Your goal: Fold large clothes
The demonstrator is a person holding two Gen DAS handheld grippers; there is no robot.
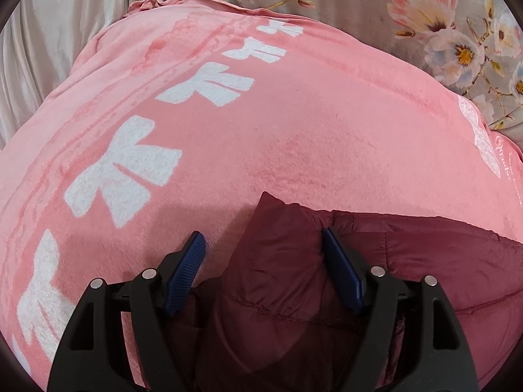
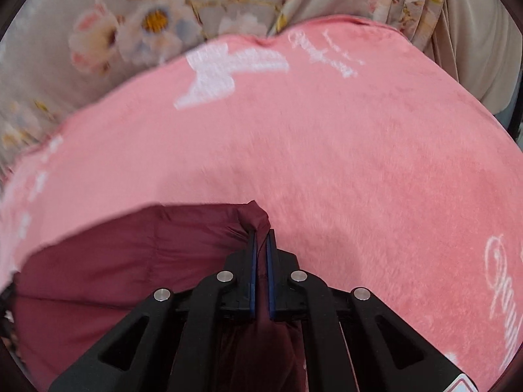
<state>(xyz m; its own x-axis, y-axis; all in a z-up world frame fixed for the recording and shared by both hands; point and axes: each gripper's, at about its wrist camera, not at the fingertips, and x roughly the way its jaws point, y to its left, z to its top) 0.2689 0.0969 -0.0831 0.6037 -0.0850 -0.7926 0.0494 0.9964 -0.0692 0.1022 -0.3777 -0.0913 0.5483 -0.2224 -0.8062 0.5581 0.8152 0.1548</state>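
From the left wrist view, the left gripper [image 1: 263,245] is standing spread, a puffy corner of the maroon quilted jacket [image 1: 281,261] bulging up between its fingers without being pressed. The jacket is lying on the pink blanket [image 1: 294,114], which is stretching ahead of the gripper.

From the right wrist view, the right gripper [image 2: 261,235] is pinching a thin jacket [image 2: 130,254] corner at its tips. The padding looks soft, light and slippery, so corners and stitched seams are probably offering the surest hold.

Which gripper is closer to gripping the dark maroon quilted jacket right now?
Right. The right gripper is shut on a pinched corner of the dark maroon quilted jacket. The left gripper is open, its fingers straddling another jacket fold, one pad touching it.
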